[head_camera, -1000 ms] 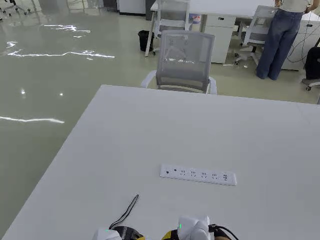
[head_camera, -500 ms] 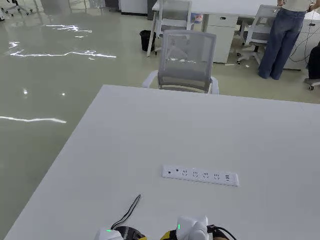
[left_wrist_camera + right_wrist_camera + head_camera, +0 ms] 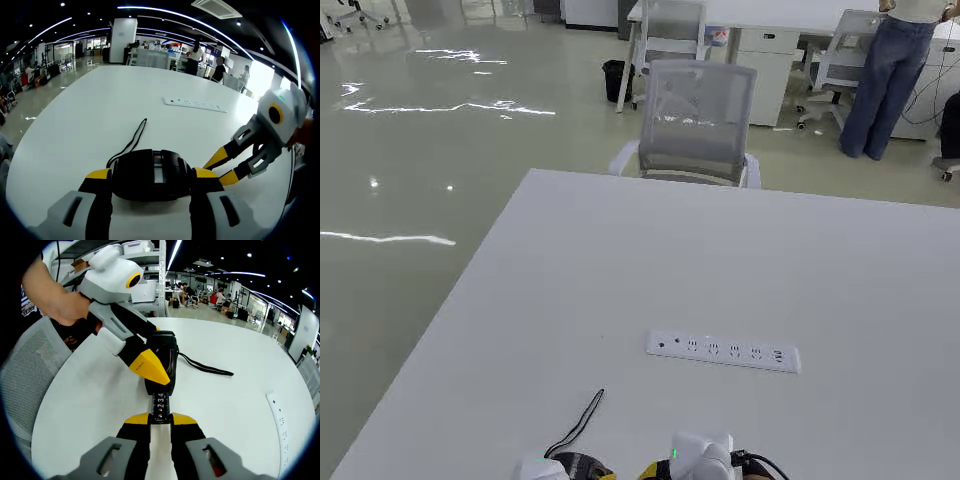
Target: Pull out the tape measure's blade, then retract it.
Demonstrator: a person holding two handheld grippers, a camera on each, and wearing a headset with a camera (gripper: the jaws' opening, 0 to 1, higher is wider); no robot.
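Note:
The black tape measure [image 3: 150, 172] rests on the white table [image 3: 620, 260], clamped between the yellow-tipped jaws of my left gripper [image 3: 152, 175]. Its black wrist strap [image 3: 132, 140] trails away across the tabletop. In the right gripper view, a short length of blade [image 3: 159, 402] marked 2 3 4 sticks out of the tape measure [image 3: 162, 357], and my right gripper [image 3: 160, 418] is shut on that blade close to the case. In the head view both grippers sit at the bottom edge, left gripper [image 3: 538, 468] and right gripper [image 3: 703, 458], with the strap [image 3: 578, 425] just ahead of them.
A white power strip [image 3: 723, 351] lies across the middle of the table. A grey mesh chair [image 3: 695, 125] stands at the far edge. A person [image 3: 880, 70] stands by other desks at the back right. Shiny floor runs along the table's left side.

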